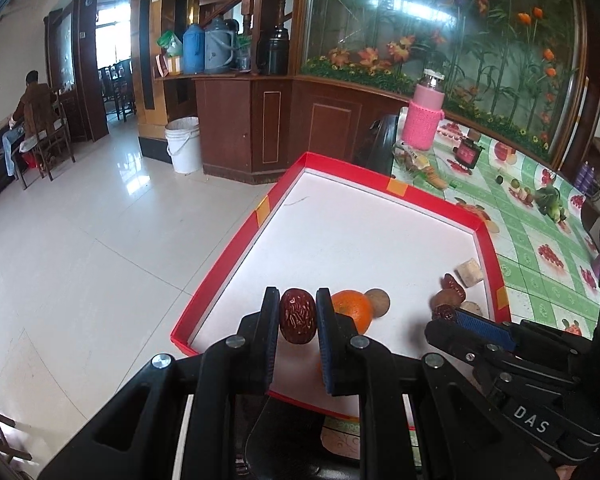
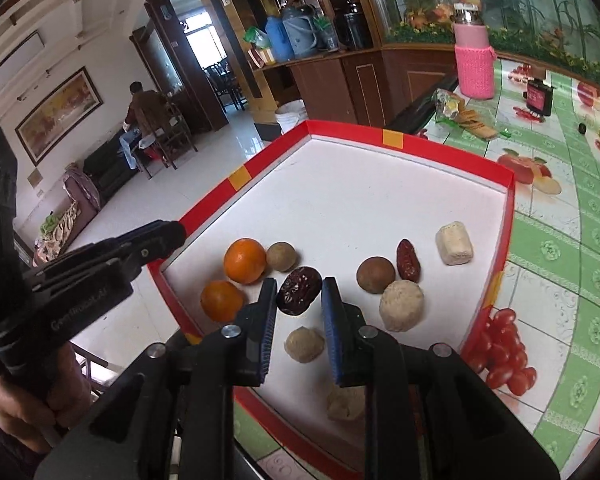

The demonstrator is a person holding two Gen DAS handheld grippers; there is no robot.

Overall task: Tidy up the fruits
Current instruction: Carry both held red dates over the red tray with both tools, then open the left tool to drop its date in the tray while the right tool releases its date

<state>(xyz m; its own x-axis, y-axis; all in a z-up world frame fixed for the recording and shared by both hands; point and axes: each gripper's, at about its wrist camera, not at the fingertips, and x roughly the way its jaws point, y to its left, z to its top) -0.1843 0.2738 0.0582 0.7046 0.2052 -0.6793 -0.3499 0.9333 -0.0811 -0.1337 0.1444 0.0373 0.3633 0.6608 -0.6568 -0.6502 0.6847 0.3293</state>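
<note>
A red-rimmed white tray [image 1: 228,252] [image 2: 440,148] holds the fruits. My left gripper [image 1: 298,316] is shut on a wrinkled red date [image 1: 297,316] above the tray's near left part; an orange [image 1: 354,312] and a brown longan [image 1: 378,302] lie just behind it. My right gripper [image 2: 299,292] is shut on a dark red date [image 2: 299,290]. Around it lie two oranges [image 2: 245,260] [image 2: 221,300], brown longans [image 2: 282,256] [image 2: 376,275], a red date [image 2: 408,260], beige balls [image 2: 401,305] [image 2: 304,344] and a beige block [image 2: 454,243].
The tray sits on a green fruit-print tablecloth [image 2: 560,240]. A pink-sleeved bottle [image 2: 474,60], snack wrappers [image 2: 460,114] and a small dark box [image 2: 540,98] stand beyond it. The tray's left side overhangs the tiled floor [image 1: 80,240]. A white bucket [image 1: 184,144] stands by the wooden cabinet.
</note>
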